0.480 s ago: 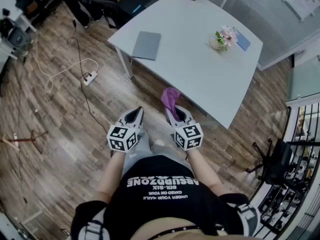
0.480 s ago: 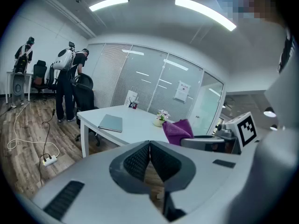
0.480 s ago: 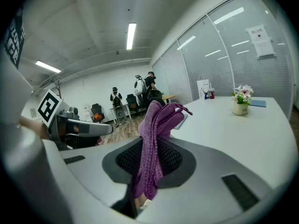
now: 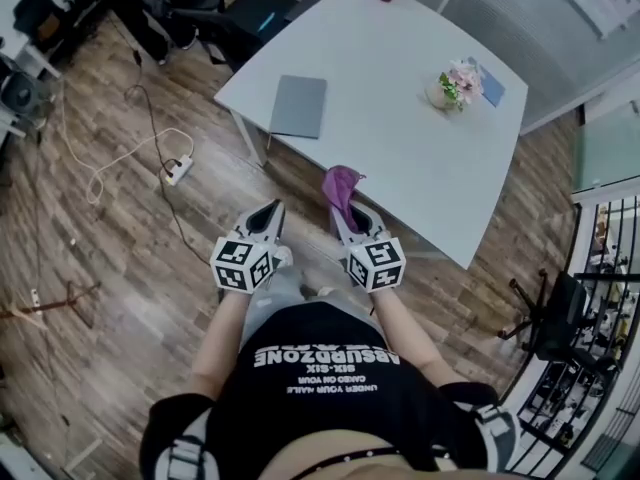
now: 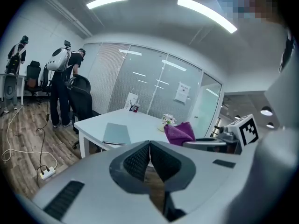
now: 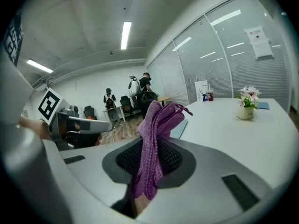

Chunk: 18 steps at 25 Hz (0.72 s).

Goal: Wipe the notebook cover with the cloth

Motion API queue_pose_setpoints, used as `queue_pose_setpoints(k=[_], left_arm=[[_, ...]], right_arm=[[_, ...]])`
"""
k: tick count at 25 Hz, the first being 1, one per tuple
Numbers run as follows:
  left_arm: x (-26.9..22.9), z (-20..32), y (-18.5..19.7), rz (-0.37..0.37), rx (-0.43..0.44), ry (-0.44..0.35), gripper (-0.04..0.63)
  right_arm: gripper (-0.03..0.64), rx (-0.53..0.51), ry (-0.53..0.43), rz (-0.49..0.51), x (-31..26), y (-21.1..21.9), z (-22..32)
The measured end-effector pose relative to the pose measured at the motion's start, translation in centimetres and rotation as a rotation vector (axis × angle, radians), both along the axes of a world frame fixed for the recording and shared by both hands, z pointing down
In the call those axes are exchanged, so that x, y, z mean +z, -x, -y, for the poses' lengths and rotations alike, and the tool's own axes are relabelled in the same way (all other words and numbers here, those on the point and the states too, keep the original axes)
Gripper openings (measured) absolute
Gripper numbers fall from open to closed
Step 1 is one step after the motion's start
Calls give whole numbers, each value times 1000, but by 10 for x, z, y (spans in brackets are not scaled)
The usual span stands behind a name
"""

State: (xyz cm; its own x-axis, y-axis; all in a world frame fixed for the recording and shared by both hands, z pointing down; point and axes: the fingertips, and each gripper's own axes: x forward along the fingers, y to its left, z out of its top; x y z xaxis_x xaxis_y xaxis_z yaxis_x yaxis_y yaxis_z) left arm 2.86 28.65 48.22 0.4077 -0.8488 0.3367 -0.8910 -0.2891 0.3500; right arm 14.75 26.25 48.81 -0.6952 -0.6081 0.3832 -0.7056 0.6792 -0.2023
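Left claw (image 4: 273, 213): pressed together, empty.
Right claw (image 4: 340, 214): clamped on purple cloth (image 4: 342, 183), short of white surface (image 4: 400, 148).
Grey notebook (image 4: 300, 106): flat near surface's corner, well apart from cloth.

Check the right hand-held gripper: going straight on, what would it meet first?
Probably the near edge of the white table. The right hand-held gripper, shut on the purple cloth, points at it; the grey notebook lies farther left. Depth is unclear, so it might pass just over the top.
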Motion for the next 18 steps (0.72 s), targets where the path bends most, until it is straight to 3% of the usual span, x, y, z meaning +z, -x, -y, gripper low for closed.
queue_pose_setpoints(k=[10,18], left_arm=[[16,49,68,5,62,23,17],[48,101,64,-12,73,102,17]], right_arm=[[77,103,-16,-15,3,48,60],[77,131,14,-43,17,33,133]])
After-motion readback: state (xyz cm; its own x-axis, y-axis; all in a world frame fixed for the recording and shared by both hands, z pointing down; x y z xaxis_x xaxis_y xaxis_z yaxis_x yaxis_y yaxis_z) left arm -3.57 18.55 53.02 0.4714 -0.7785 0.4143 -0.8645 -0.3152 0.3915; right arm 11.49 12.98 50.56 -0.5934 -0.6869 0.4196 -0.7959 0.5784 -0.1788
